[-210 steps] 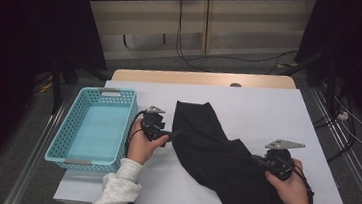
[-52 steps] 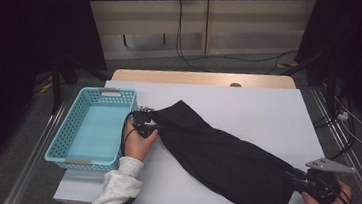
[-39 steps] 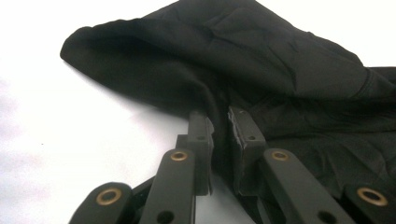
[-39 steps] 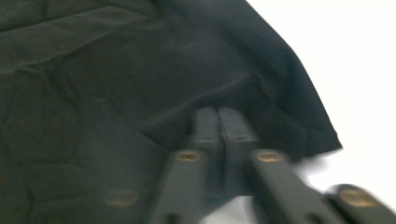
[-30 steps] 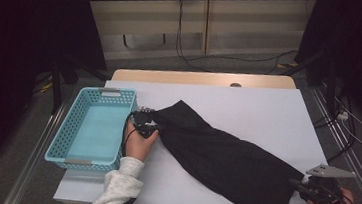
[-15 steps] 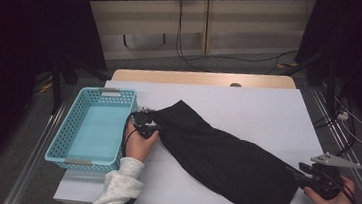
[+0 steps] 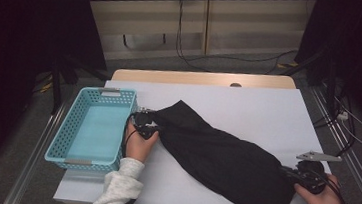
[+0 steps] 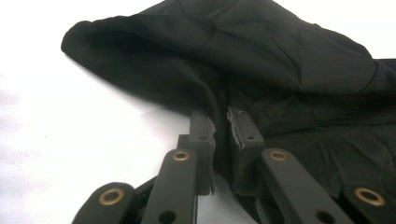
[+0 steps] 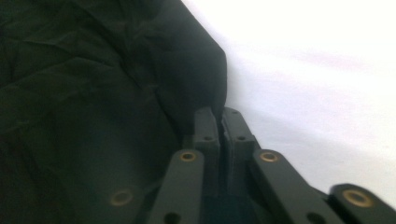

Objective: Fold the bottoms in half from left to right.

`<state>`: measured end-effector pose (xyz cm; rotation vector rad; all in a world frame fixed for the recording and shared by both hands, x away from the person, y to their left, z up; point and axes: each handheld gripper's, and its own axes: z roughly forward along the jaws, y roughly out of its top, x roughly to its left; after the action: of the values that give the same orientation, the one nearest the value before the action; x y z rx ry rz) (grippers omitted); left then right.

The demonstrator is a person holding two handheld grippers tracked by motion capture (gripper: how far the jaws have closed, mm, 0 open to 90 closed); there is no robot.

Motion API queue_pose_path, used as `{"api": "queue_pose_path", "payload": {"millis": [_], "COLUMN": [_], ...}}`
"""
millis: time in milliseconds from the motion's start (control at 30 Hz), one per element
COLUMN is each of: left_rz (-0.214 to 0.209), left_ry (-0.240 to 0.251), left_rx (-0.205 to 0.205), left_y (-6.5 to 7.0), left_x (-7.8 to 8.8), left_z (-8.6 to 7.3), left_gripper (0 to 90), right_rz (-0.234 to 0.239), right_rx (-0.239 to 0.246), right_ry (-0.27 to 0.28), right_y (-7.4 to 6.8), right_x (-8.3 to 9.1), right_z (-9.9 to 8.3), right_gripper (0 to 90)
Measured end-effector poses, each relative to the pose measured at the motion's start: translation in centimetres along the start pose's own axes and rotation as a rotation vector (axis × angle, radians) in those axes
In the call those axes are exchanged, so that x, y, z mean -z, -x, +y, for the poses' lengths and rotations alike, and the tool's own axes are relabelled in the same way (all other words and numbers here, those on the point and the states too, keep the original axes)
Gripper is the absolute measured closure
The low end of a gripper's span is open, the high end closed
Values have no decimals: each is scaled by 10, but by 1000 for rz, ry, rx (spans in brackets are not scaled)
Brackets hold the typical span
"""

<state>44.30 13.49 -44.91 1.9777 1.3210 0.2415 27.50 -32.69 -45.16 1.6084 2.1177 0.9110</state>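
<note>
A black cloth (image 7: 223, 159) lies stretched slantwise across the white table (image 7: 248, 108), from beside the basket down to the front right corner. My left gripper (image 7: 149, 125) is shut on its upper left end; in the left gripper view the jaws (image 8: 219, 114) pinch a fold of the cloth (image 8: 261, 51). My right gripper (image 7: 286, 172) is at the cloth's lower right end. Its jaws (image 9: 219, 112) have just been closing and now pinch the edge of the cloth (image 9: 93, 93).
A light blue plastic basket (image 7: 63, 131) stands empty at the table's left edge, just left of my left hand. Bare white table lies behind the cloth and along the front. Cables trail on the floor to the right of the table.
My right hand has shifted a little to the left, toward the cloth's end. The left hand and the upper end of the cloth have kept still.
</note>
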Motion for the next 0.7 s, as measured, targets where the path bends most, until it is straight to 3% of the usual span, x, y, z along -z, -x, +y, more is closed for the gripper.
{"api": "queue_pose_path", "payload": {"millis": [267, 400, 600, 700], "left_rz": [-10, -4, 12, 14], "left_ry": [5, 35, 73, 92], "left_rx": [7, -11, -31, -36], "left_y": [-1, 1, 3, 3], "left_x": [2, 6, 10, 9], "left_z": [1, 4, 7, 8], "left_gripper": [797, 677, 522, 476], "right_rz": [1, -4, -79, -145], "right_rx": [7, -11, -40, -44], "right_ry": [-22, -24, -1, -4], "right_y": [5, 15, 36, 48], "right_x": [7, 16, 34, 41], "right_z": [-1, -6, -11, -15], "right_gripper": [878, 879, 879, 878]}}
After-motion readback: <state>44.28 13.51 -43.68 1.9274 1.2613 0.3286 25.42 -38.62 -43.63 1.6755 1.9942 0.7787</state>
